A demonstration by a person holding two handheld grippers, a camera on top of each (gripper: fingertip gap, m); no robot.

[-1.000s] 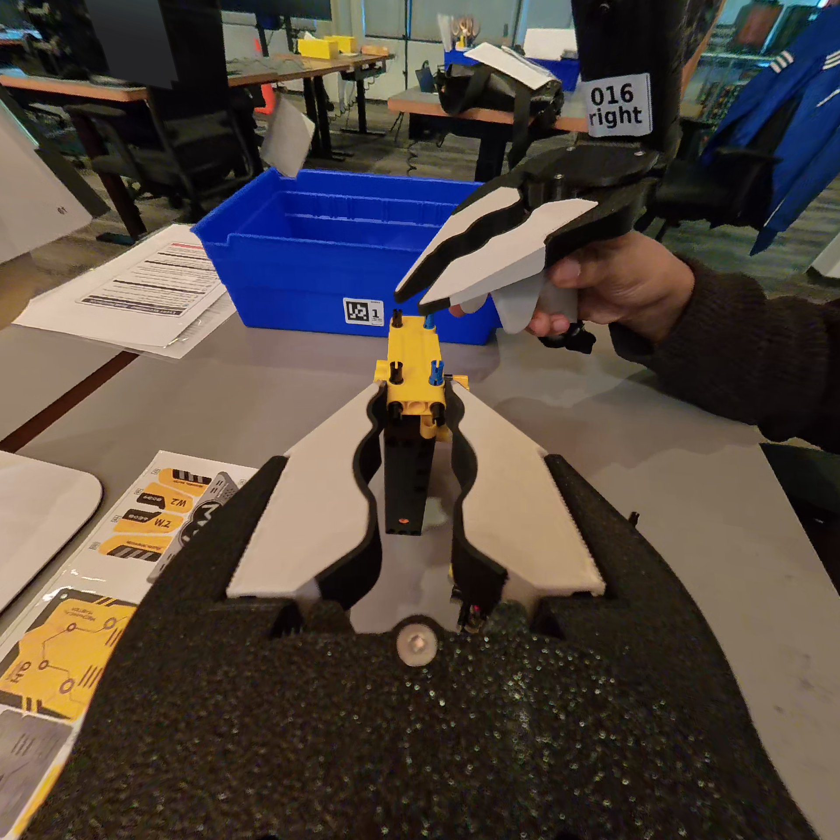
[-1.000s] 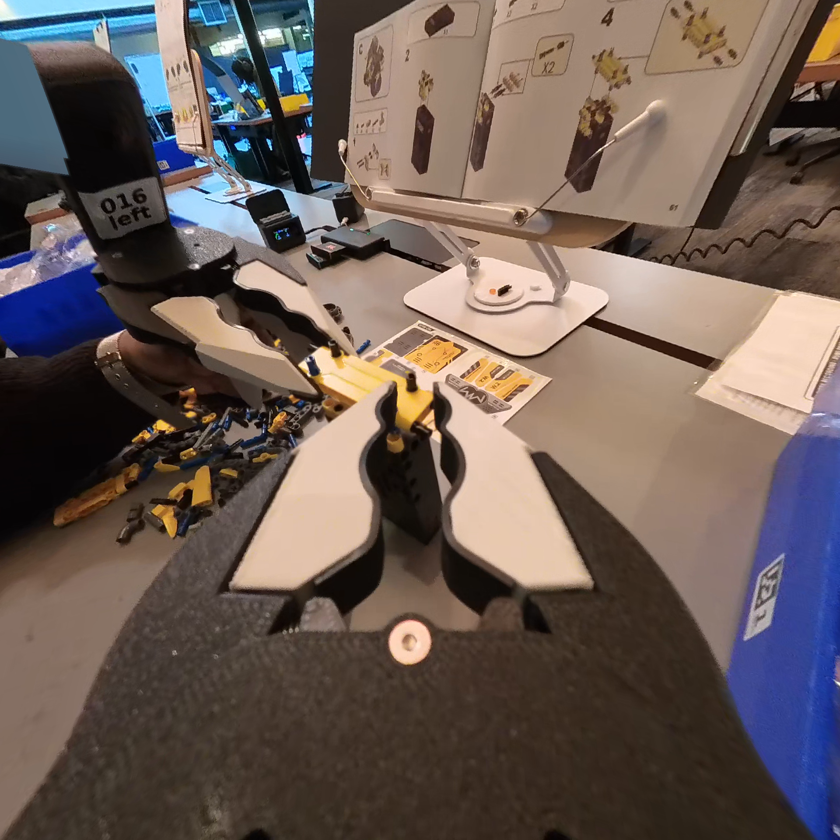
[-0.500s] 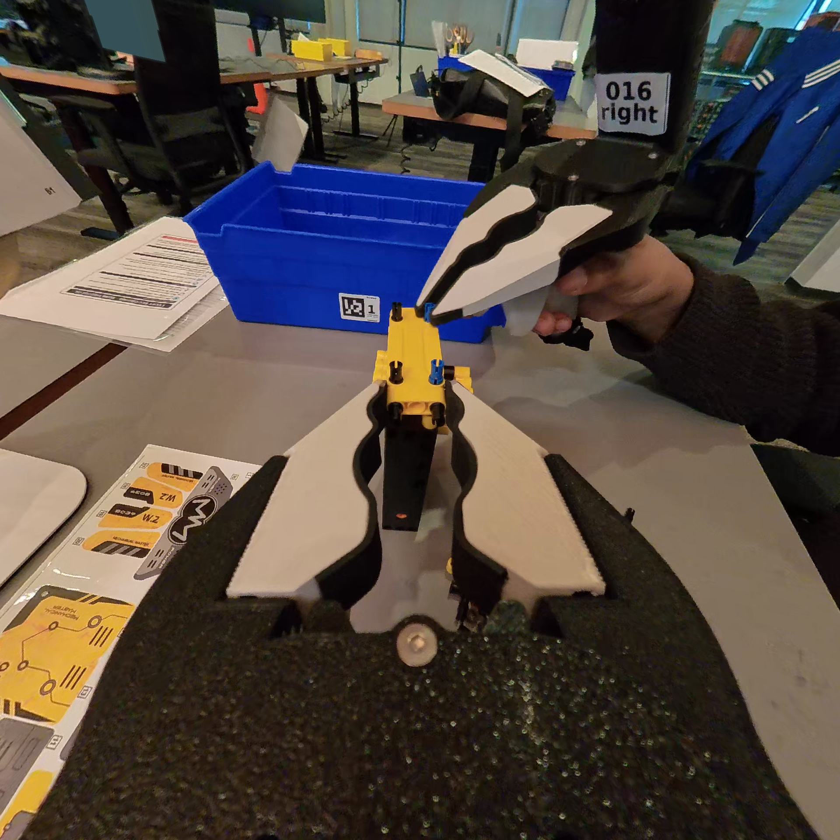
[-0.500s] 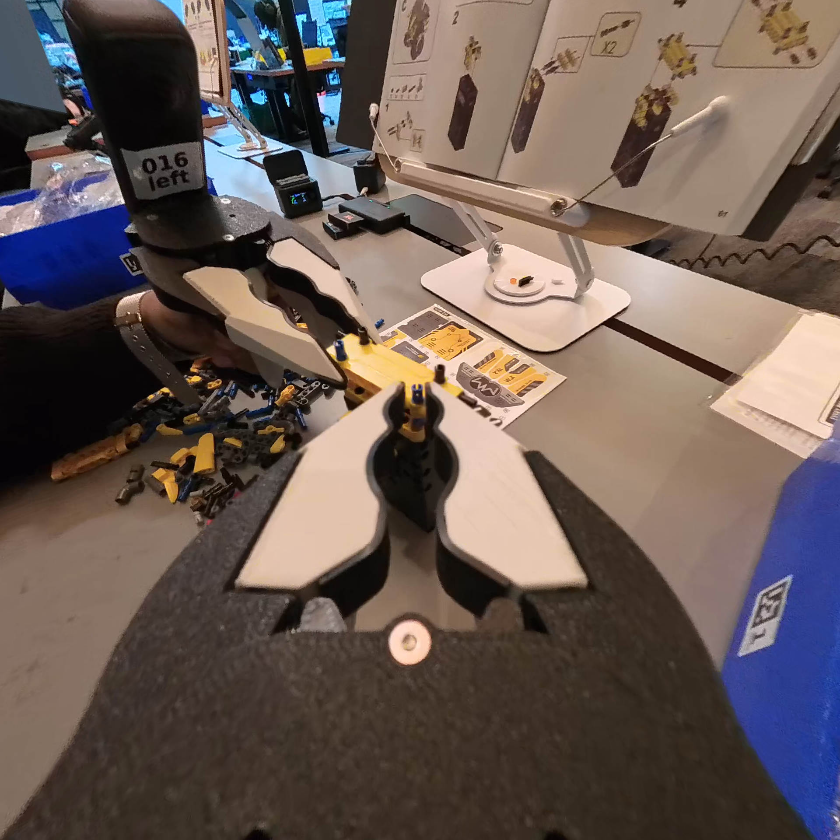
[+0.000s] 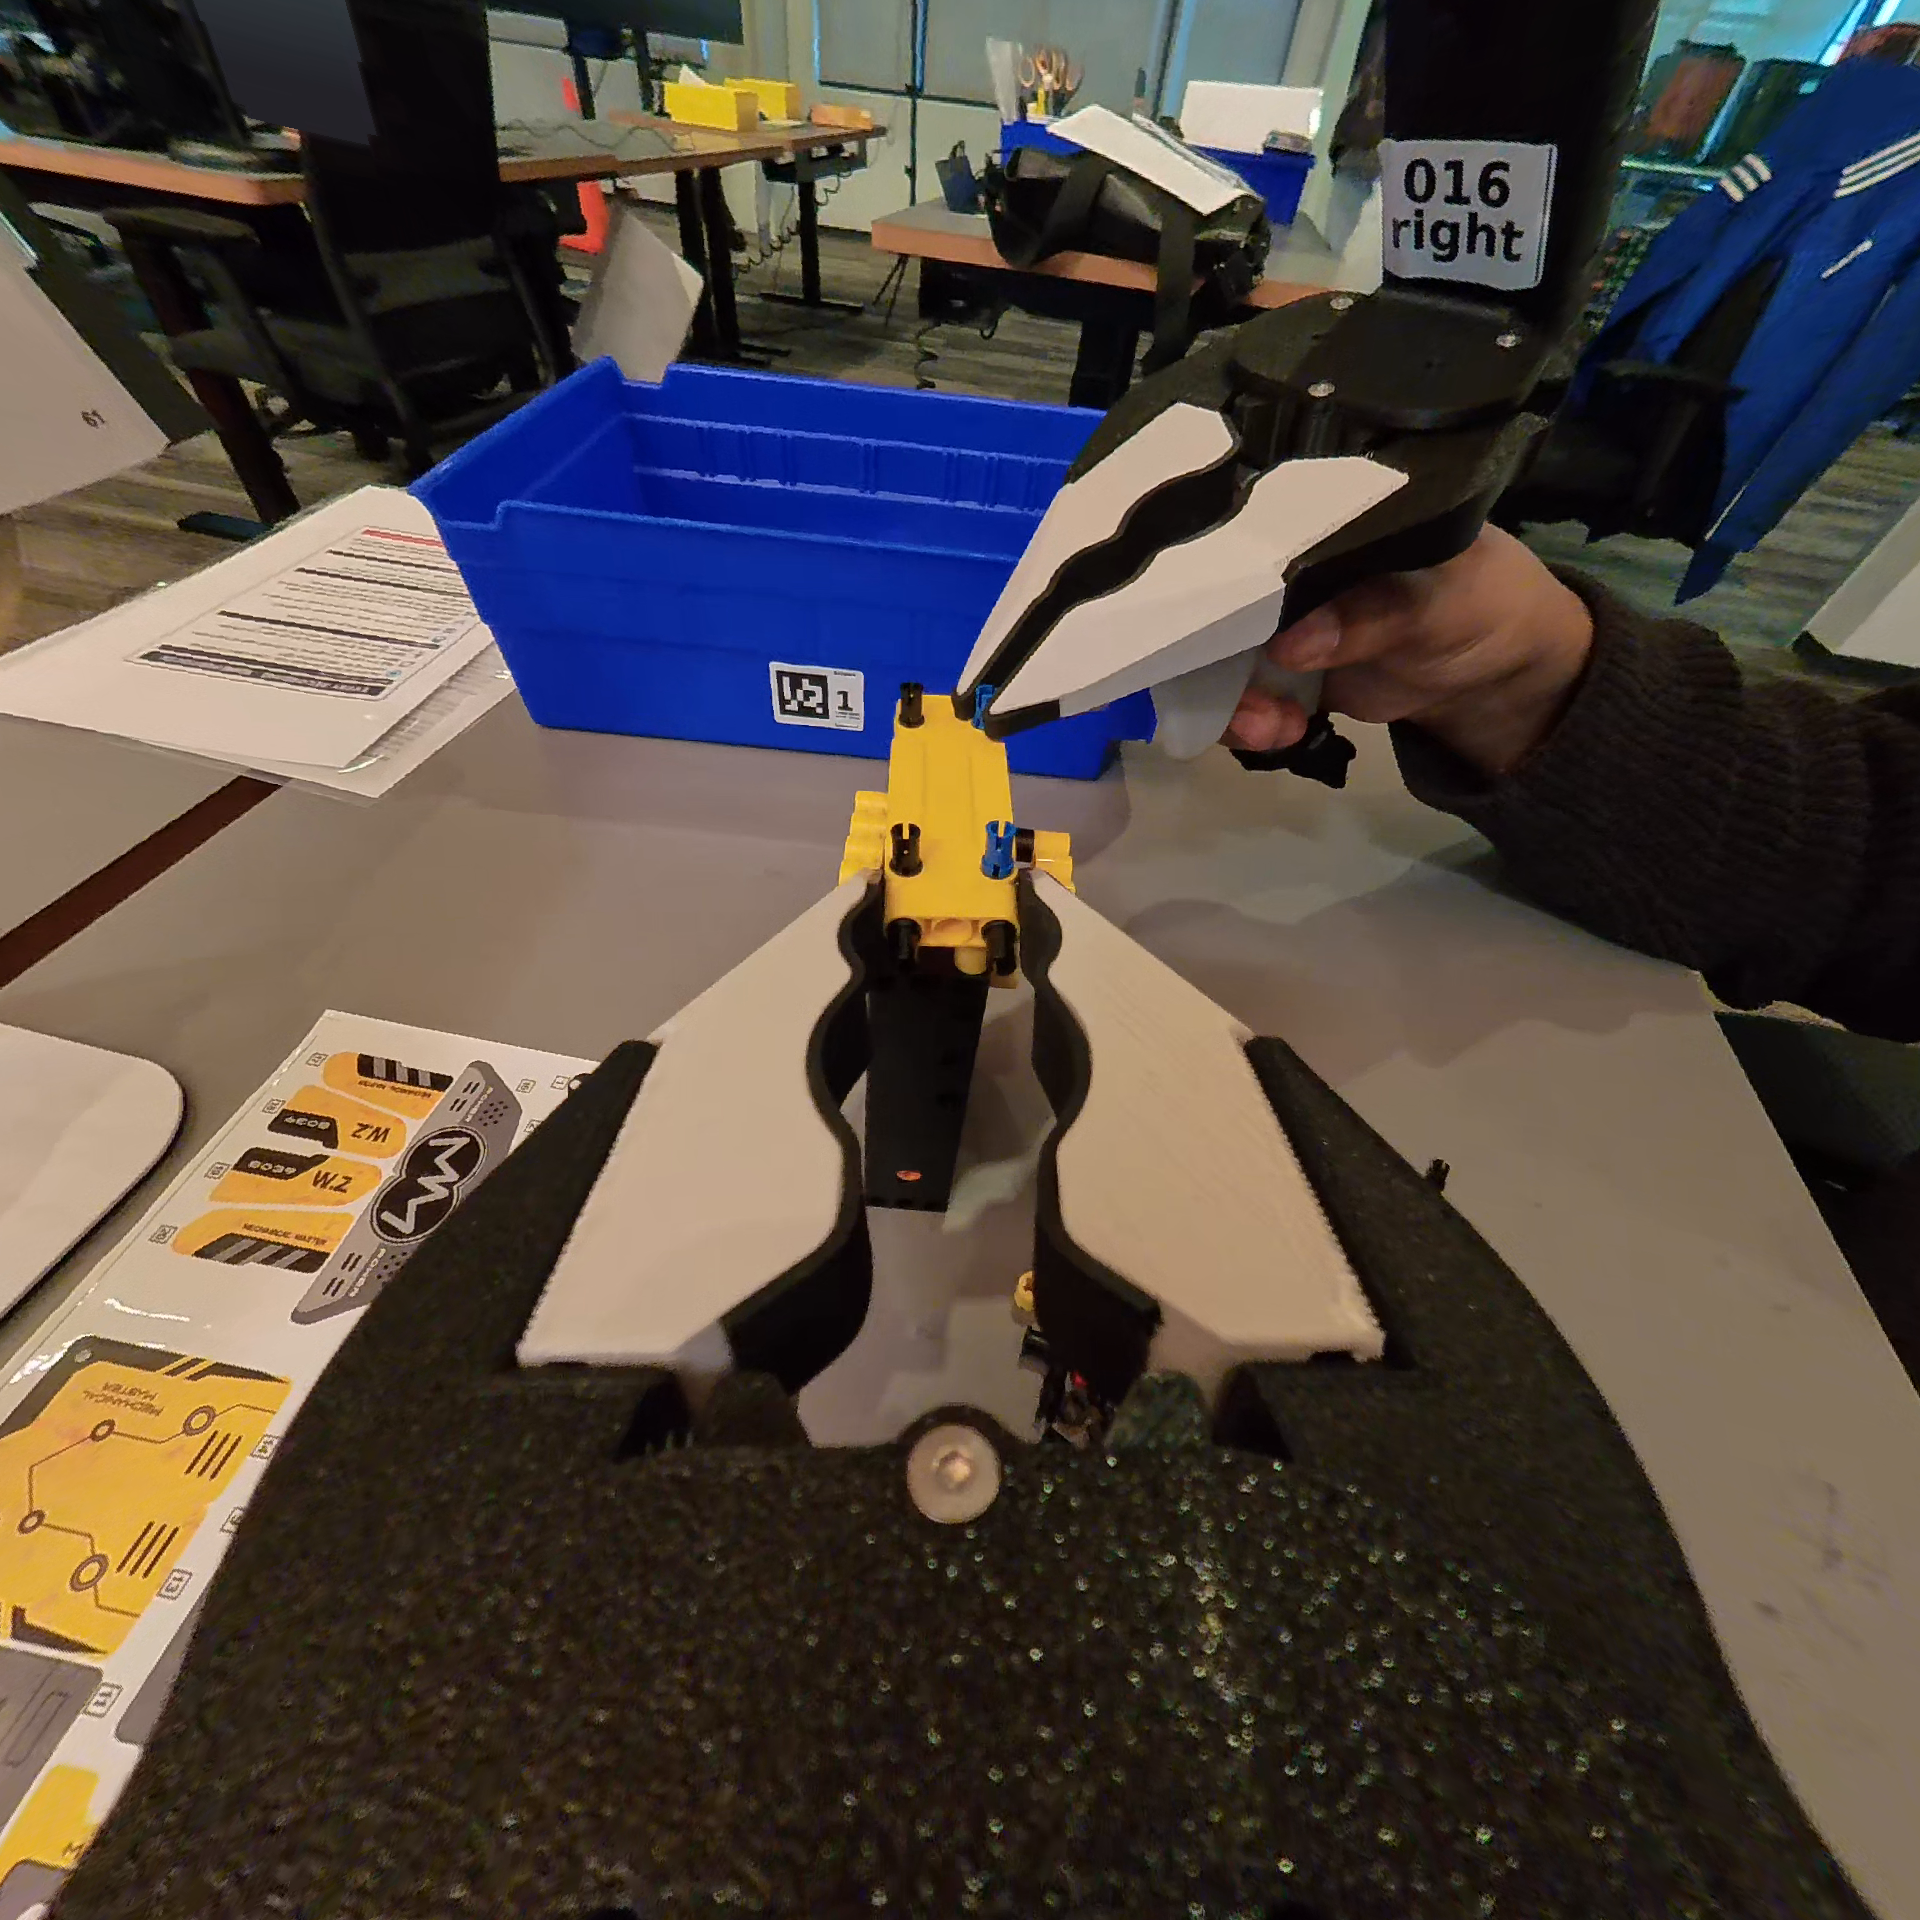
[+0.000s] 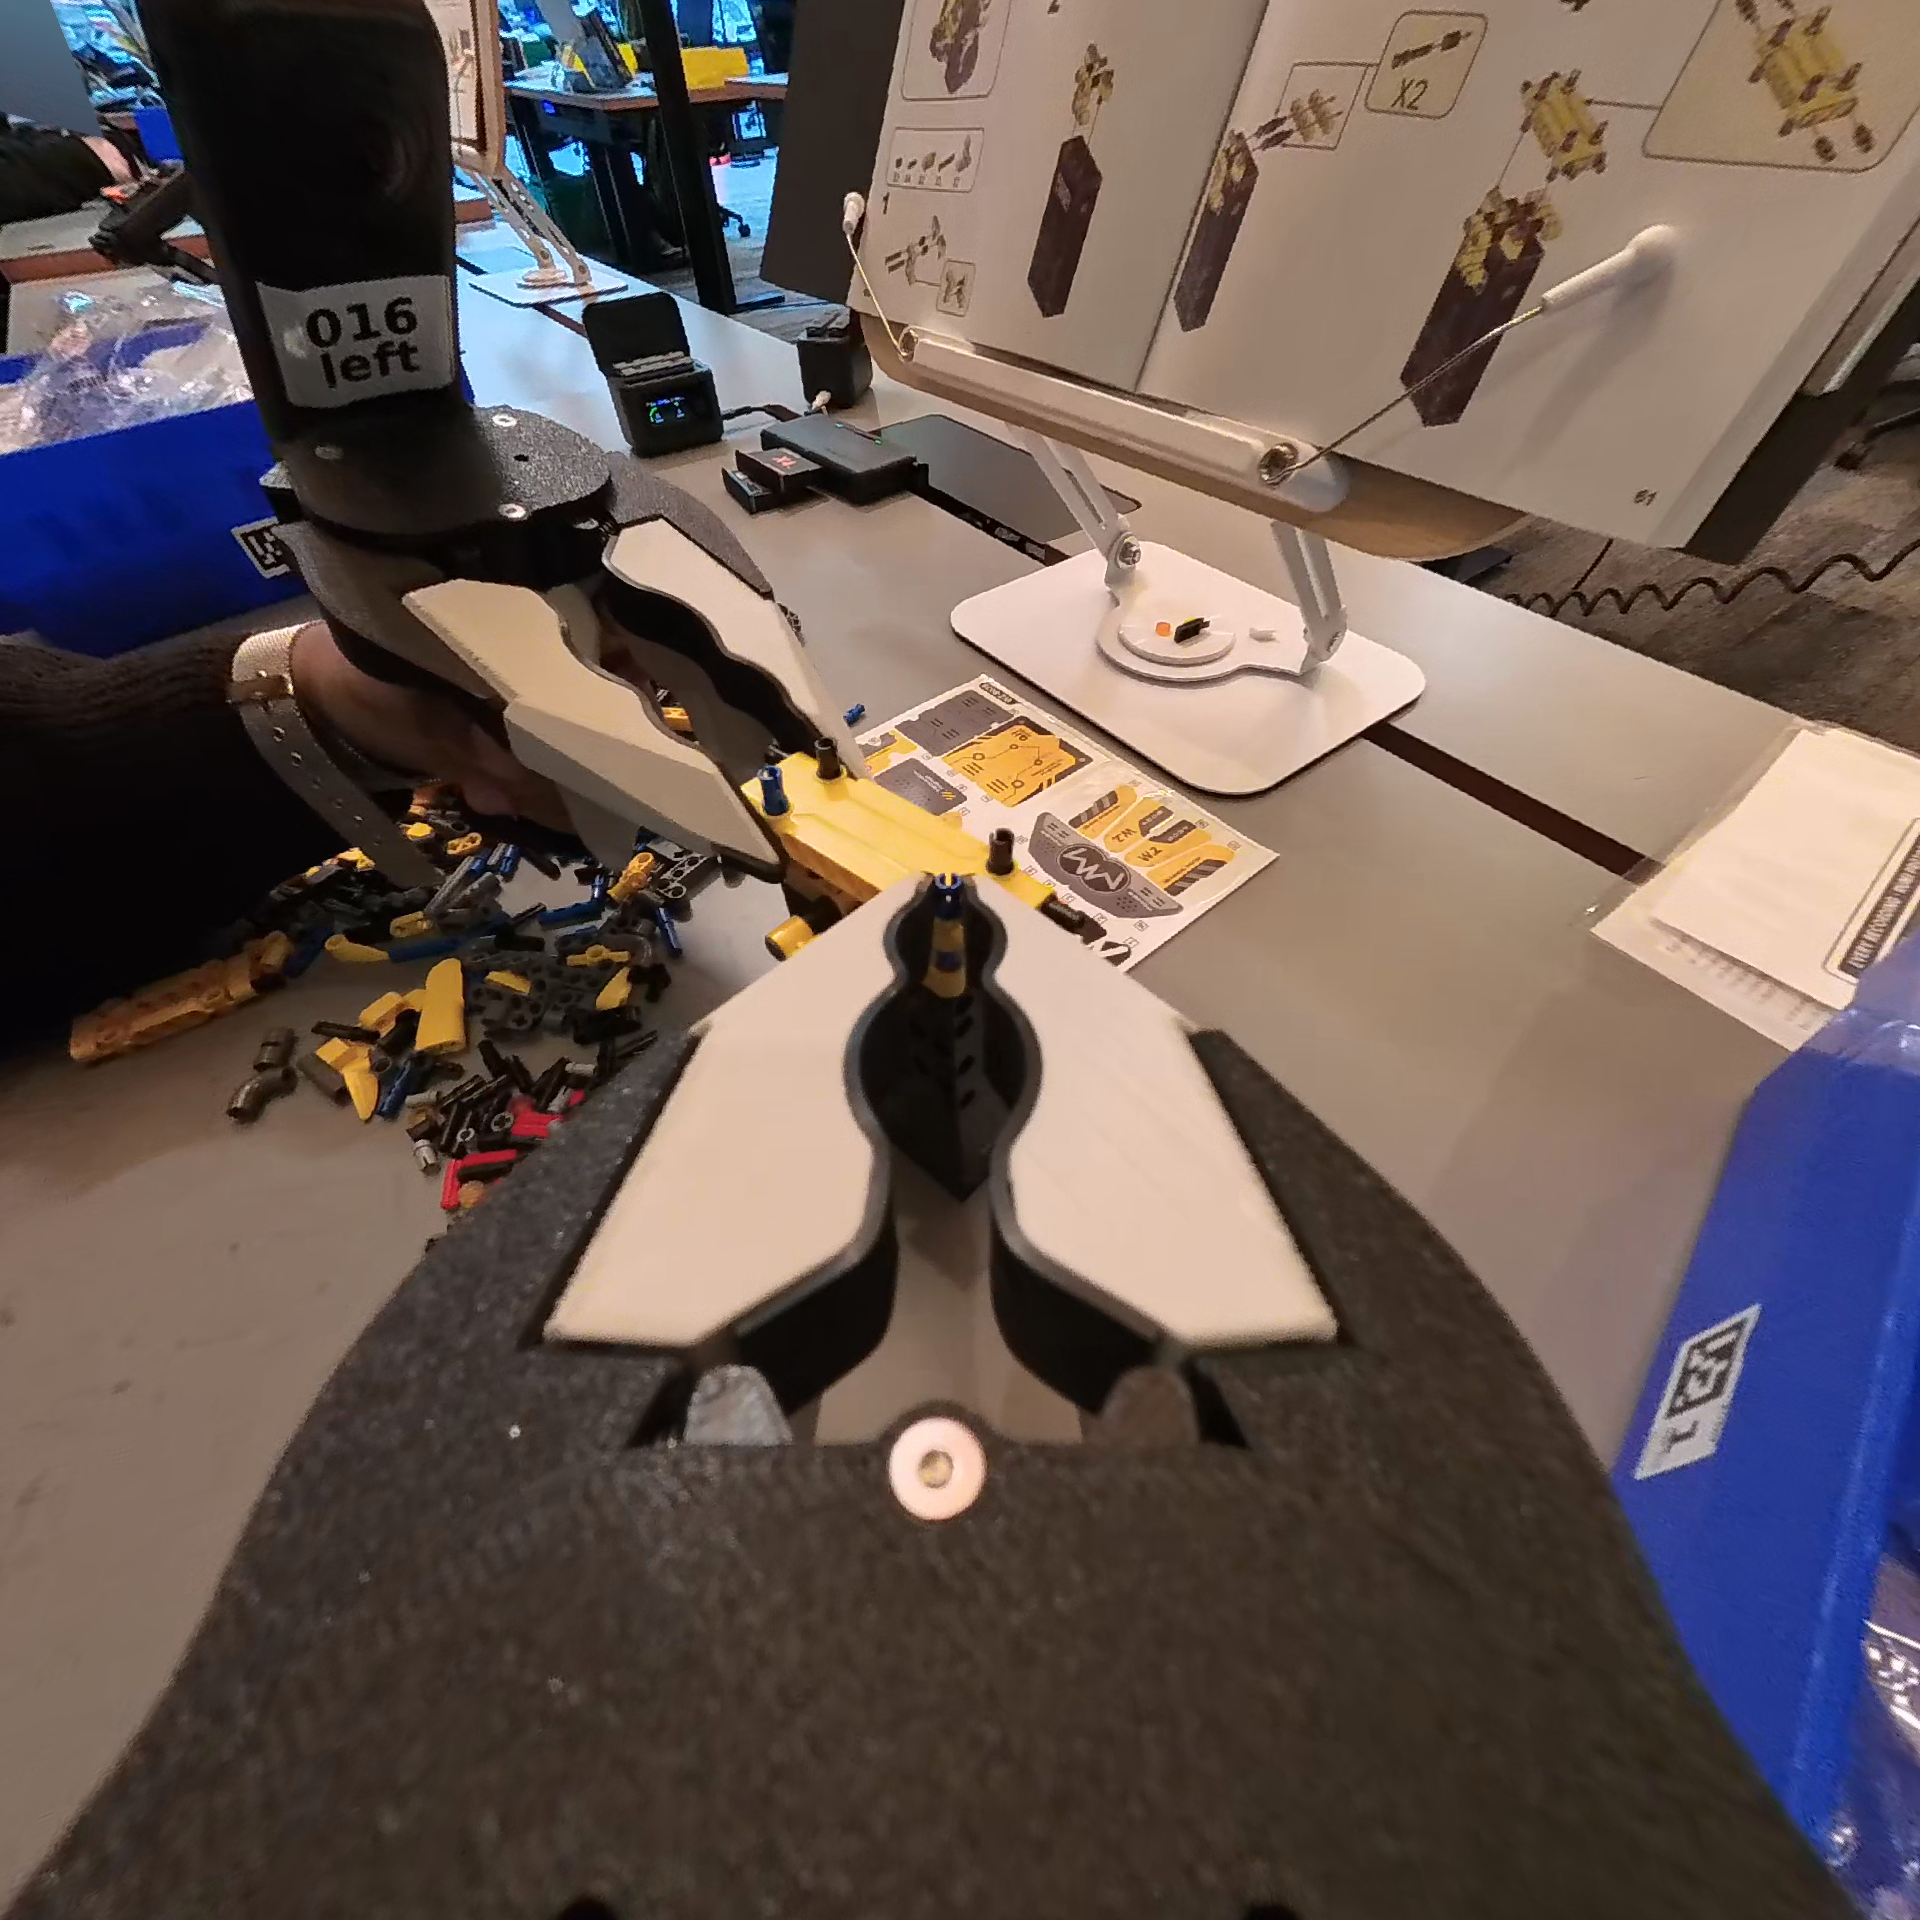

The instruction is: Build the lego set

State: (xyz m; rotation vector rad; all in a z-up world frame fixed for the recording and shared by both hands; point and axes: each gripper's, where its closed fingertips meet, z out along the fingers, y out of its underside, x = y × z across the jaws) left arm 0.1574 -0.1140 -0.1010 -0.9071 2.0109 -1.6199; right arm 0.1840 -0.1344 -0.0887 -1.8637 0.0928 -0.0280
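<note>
My left gripper (image 5: 948, 904) is shut on a brick assembly: a flat yellow part (image 5: 945, 790) with black and blue pins standing on it, above a black block (image 5: 923, 1091). It holds the assembly above the grey table. My right gripper (image 6: 945, 891) comes in from the right; its tips are shut on a blue pin (image 6: 943, 914) at the far end of the yellow part (image 6: 873, 831). The right gripper also shows in the left wrist view (image 5: 982, 715), held by a hand. The left gripper shows in the right wrist view (image 6: 800, 821).
A blue bin (image 5: 665, 582) stands behind the assembly, with papers (image 5: 291, 623) to its left. A sticker sheet (image 6: 1132, 842) lies on the table. Loose small pieces (image 6: 468, 997) are heaped under the left hand. An open instruction book (image 6: 1351, 208) sits on a white stand (image 6: 1299, 707). Spacing between my two grippers at the tips: around 4 centimeters.
My right gripper has come down to the far end of the yellow part and closed its fingers on the blue pin. My left gripper keeps its hold with little movement.
</note>
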